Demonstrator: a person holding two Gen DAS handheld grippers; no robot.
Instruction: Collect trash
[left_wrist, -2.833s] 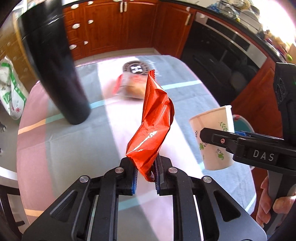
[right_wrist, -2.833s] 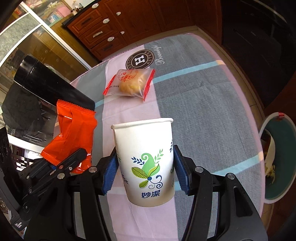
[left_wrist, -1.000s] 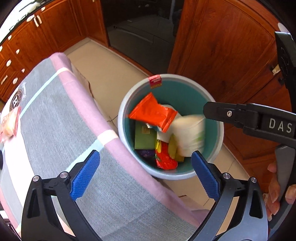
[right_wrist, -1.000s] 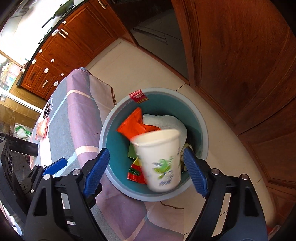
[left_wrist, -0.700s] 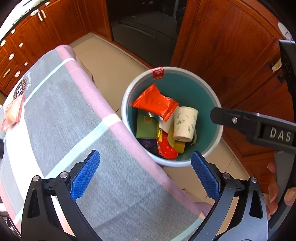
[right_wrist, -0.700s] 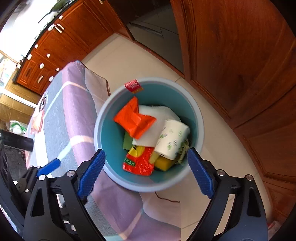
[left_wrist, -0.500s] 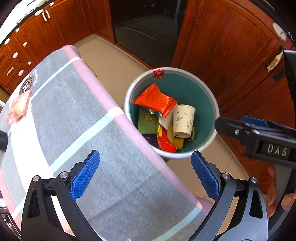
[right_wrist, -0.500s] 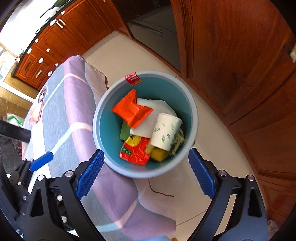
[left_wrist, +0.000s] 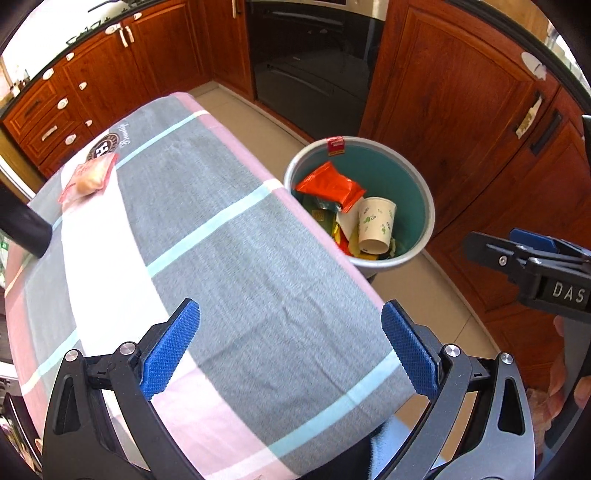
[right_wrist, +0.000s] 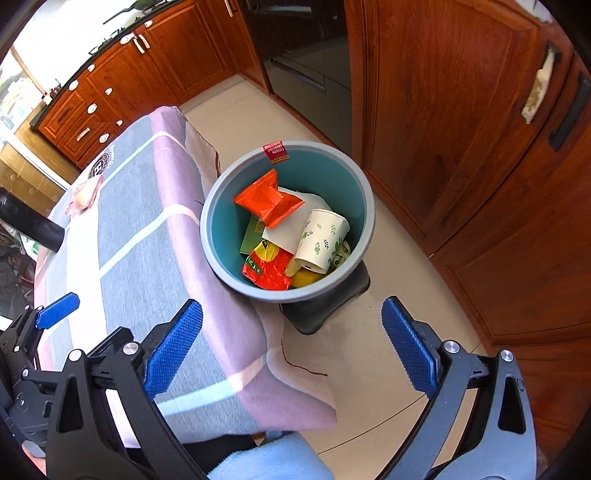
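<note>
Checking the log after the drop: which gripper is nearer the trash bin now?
Right, as best I can judge. The right gripper hangs open over the floor just beside the trash bin, while the left gripper is open above the tablecloth, farther back.

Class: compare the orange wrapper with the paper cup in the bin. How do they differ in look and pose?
The orange wrapper is flat, crinkled and glossy; the paper cup is a rigid white cylinder with a green leaf print. The wrapper lies near the top of the pile; the cup lies tipped on its side beside it. Both rest inside the teal bin.
</note>
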